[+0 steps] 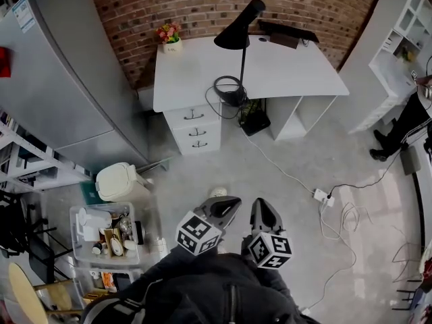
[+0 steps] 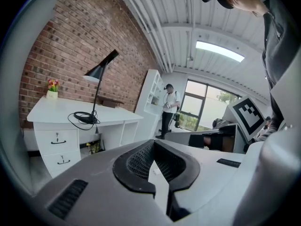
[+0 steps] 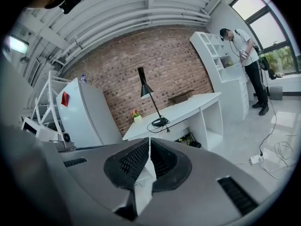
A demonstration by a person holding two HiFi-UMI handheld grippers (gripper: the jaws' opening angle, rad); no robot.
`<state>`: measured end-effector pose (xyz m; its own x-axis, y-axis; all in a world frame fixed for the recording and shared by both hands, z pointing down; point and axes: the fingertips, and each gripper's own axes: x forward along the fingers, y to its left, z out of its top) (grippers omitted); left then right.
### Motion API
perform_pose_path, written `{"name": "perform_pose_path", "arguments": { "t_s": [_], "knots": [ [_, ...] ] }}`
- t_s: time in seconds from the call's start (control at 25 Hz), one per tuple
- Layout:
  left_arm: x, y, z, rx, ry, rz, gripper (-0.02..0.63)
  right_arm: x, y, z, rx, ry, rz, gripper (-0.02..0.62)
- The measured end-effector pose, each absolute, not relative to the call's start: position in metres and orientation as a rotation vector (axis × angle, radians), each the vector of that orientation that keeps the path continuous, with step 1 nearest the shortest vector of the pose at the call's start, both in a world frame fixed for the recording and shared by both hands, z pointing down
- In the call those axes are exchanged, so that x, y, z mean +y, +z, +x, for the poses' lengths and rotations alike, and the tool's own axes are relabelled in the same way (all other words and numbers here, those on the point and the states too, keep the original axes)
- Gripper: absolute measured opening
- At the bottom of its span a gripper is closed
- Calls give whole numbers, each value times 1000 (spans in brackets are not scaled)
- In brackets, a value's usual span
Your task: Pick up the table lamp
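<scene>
A black table lamp (image 1: 239, 36) with a cone shade and thin stem stands on the white desk (image 1: 196, 73), its round base wrapped in coiled black cord (image 1: 229, 90). It also shows far off as the lamp (image 2: 97, 86) in the left gripper view and the lamp (image 3: 149, 100) in the right gripper view. My left gripper (image 1: 233, 204) and right gripper (image 1: 263, 206) are both shut and empty, side by side over the floor, well short of the desk and pointing toward it.
A grey fridge (image 1: 74, 79) stands at the left, with a white bin (image 1: 118, 181) and a crate of items (image 1: 104, 235) below it. A flower pot (image 1: 170, 36) sits at the desk's back left. A power strip and cables (image 1: 322, 196) lie on the floor. A person (image 1: 405, 123) stands by white shelves at the right.
</scene>
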<state>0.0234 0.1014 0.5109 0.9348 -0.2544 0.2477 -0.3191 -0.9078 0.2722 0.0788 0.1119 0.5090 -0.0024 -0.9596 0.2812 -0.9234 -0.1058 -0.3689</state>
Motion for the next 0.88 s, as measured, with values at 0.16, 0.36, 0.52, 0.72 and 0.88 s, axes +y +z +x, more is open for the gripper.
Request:
{"name": "perform_pose_path", "arguments": {
  "t_s": [0.16, 0.36, 0.52, 0.72, 0.88],
  "knots": [
    [65, 509, 36, -406, 289, 2777, 8, 75, 508, 79, 2054, -737, -2116, 12],
    [10, 496, 52, -386, 287, 2791, 8, 21, 498, 91, 2048, -734, -2116, 12],
    [-37, 488, 61, -394, 284, 2800, 8, -24, 491, 98, 2047, -751, -2102, 12],
    [-94, 482, 68, -417, 271, 2802, 8, -74, 489, 106, 2061, -751, -2112, 12],
    [-133, 480, 74, -428, 260, 2792, 8, -109, 494, 117, 2063, -754, -2143, 12]
  ]
}}
